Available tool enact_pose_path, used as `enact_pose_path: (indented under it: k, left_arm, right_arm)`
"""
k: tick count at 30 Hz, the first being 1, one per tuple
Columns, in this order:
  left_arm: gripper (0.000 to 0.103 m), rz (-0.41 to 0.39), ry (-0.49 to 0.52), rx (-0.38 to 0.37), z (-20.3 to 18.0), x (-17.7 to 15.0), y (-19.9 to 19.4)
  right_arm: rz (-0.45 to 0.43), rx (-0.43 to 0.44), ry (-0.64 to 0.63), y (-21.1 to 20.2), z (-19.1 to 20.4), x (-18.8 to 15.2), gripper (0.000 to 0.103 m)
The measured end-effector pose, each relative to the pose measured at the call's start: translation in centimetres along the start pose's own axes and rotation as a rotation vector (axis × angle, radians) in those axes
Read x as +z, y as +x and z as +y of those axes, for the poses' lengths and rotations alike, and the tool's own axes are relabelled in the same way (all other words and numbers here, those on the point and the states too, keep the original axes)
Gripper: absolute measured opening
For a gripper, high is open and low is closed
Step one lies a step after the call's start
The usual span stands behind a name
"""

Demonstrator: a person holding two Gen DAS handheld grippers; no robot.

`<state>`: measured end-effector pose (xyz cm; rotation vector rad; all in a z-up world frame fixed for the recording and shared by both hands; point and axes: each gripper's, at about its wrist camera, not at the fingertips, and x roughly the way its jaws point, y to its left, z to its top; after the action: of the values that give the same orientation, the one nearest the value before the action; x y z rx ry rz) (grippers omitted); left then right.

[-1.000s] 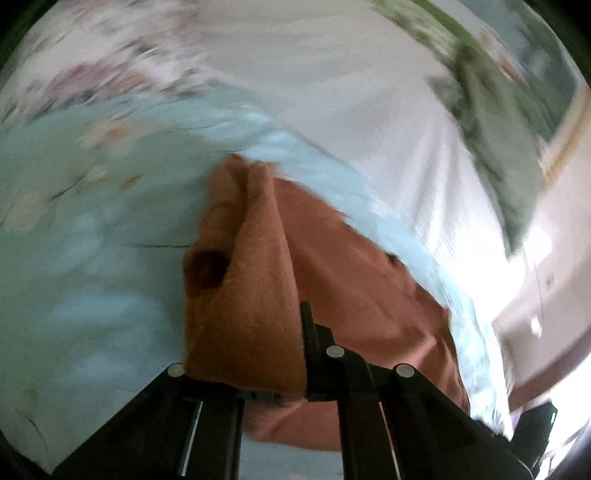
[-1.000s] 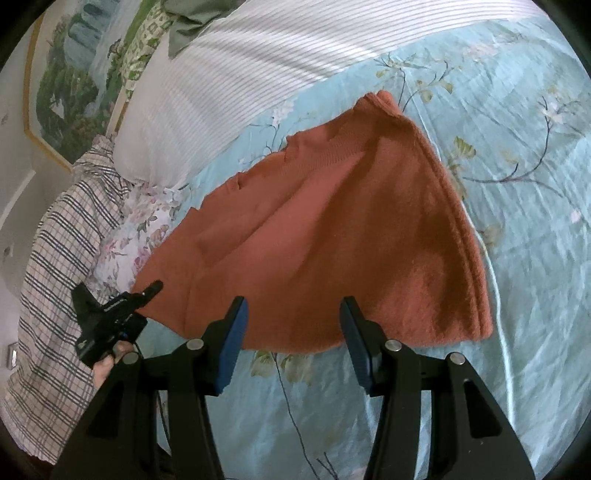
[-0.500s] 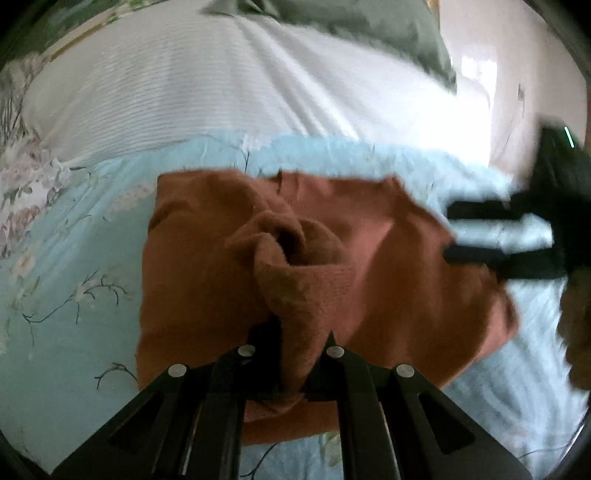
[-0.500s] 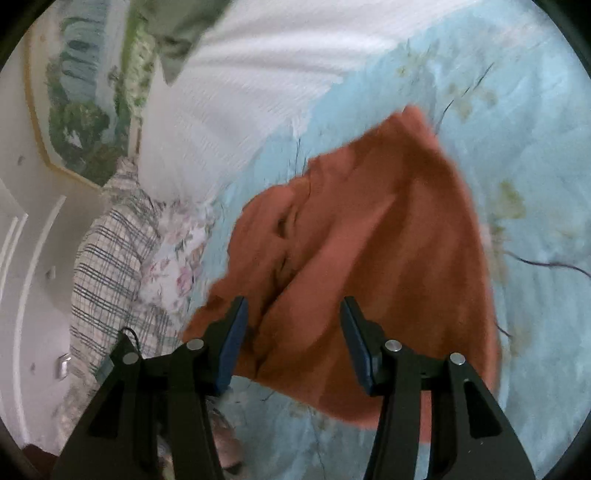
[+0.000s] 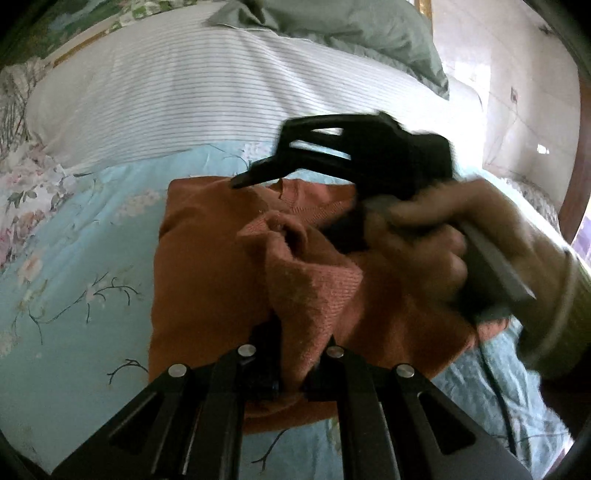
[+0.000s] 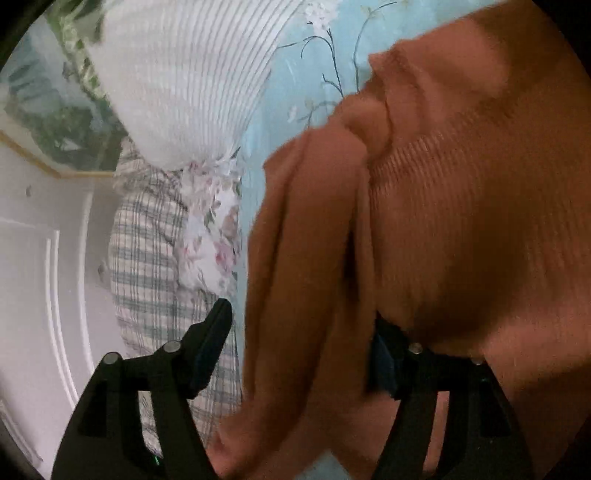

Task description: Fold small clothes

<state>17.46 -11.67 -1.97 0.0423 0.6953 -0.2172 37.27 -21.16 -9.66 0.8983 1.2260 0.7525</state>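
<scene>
Since the frame half a second earlier, the right gripper (image 5: pixel 255 173) had crossed from the right edge of the left wrist view to its centre, over the sweater's upper edge, and the sweater had come to fill most of the right wrist view.

Left gripper (image 5: pixel 291 365): fingers nearly together, pinching a raised ridge of the rust-orange sweater (image 5: pixel 207 280) at lower centre. Right gripper (image 6: pixel 295 350) in its own view: fingers set wide, with hanging folds of the sweater (image 6: pixel 461 221) between them; whether they gripped the cloth could not be told. The right hand (image 5: pixel 436 243), blurred, held that tool at centre right of the left wrist view.

The sweater lay bunched on a pale blue floral bedsheet (image 5: pixel 74 277). A white striped pillow (image 5: pixel 184 92) sat across the upper frame with a grey-green cloth (image 5: pixel 351 33) behind it. In the right wrist view a plaid cloth (image 6: pixel 147 258) and a floral cushion (image 6: pixel 210 236) lay at centre left, with a framed landscape picture (image 6: pixel 48 122) on the wall at upper left.

Bare sheet showed left of the sweater's left edge and below its lower edge.
</scene>
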Motion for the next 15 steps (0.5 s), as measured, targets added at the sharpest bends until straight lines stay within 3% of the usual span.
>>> enact_pose_path:
  k: [1,6,10,15]
  left_arm:
    - [0.006,-0.001,0.016,0.009,-0.2,0.0,0.0]
    - [0.006,-0.03,0.065,-0.019,-2.2,1.2,-1.4]
    - [0.006,-0.042,0.052,-0.127,-4.9,2.9,-2.0]
    - [0.006,0.001,0.052,-0.251,-9.2,3.7,0.1]
  right_arm:
    - [-0.007,-0.028,-0.019,0.4,0.4,0.5,0.023]
    - [-0.086,-0.082,-0.181,-2.4,4.3,0.4,0.018]
    - [-0.172,-0.127,-0.307,-7.7,6.8,-0.2,0.017]
    - [-0.239,-0.277,-0.343,-13.5,4.6,-1.0,0.017]
